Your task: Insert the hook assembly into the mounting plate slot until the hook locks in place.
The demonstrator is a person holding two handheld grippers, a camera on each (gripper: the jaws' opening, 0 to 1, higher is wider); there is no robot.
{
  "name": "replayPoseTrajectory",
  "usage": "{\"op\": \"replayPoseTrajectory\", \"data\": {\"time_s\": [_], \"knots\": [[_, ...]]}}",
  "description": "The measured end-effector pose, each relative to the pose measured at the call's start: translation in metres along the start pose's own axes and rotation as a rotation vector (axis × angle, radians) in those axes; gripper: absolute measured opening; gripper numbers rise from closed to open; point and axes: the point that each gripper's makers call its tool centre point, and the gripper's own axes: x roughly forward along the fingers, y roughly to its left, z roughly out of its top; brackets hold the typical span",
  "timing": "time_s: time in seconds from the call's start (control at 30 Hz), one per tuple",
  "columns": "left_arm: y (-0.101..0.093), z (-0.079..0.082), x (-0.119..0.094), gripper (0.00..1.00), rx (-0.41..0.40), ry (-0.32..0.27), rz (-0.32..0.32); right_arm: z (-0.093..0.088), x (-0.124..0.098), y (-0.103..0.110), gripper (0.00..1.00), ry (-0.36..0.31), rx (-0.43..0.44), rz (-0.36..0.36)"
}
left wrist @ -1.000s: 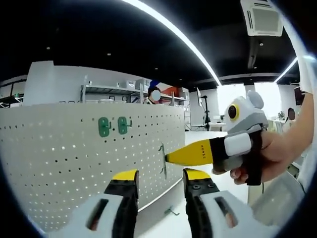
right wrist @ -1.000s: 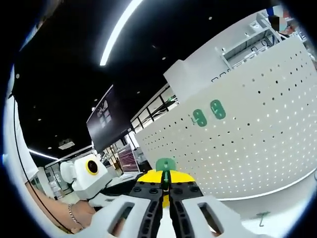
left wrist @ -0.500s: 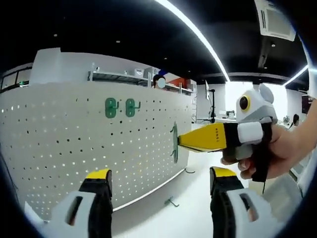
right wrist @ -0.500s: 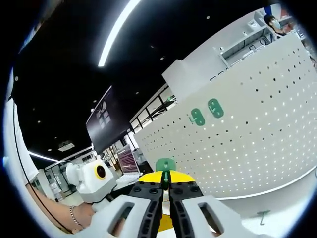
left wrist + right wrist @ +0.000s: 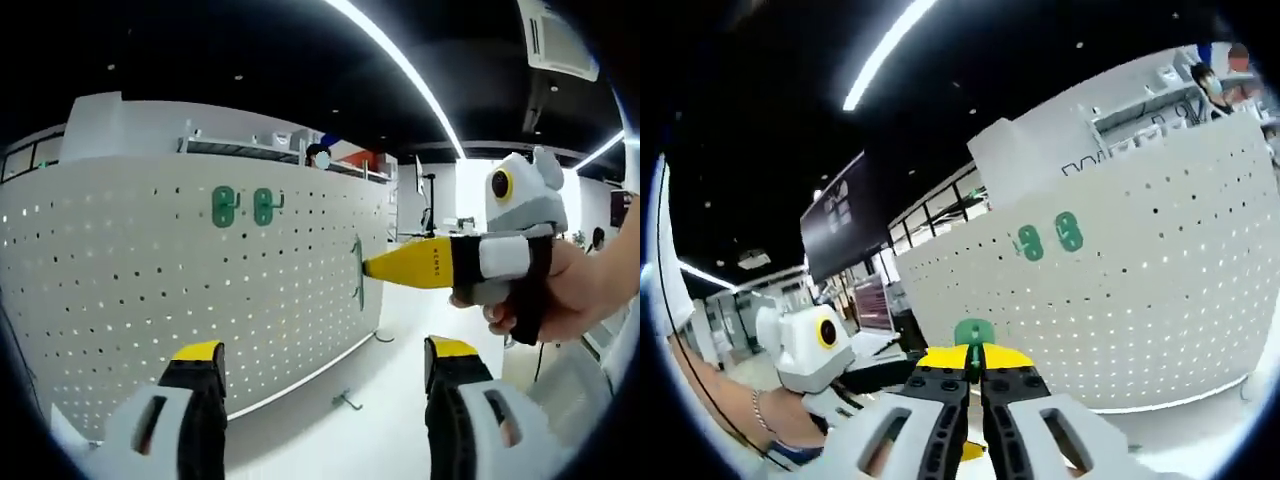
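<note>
The green hook assembly [image 5: 357, 272], clamped in the right gripper [image 5: 372, 268], has risen closer to the pegboard mounting plate [image 5: 150, 300] and not yet seated, while the left gripper [image 5: 312, 365], jaws now wide apart, hangs empty below.

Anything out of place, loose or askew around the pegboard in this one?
One hook lies loose on the table at the pegboard's foot, unlike the two green hooks mounted upright. The right gripper holds another green hook.
</note>
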Motion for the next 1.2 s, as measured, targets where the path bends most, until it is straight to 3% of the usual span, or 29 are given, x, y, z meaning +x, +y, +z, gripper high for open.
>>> {"op": "replayPoseTrajectory", "data": {"time_s": [0.17, 0.47, 1.2], "knots": [[-0.001, -0.003, 0.001, 0.84, 0.000, 0.010, -0.002, -0.002, -0.003, -0.007, 0.00, 0.038, -0.139, -0.074], [-0.003, -0.008, 0.002, 0.83, 0.004, 0.025, -0.008, -0.001, -0.001, -0.012, 0.00, 0.029, -0.070, -0.059], [-0.004, -0.064, -0.016, 0.79, -0.058, 0.124, -0.034, 0.018, 0.005, -0.044, 0.00, 0.007, -0.039, -0.098]]}}
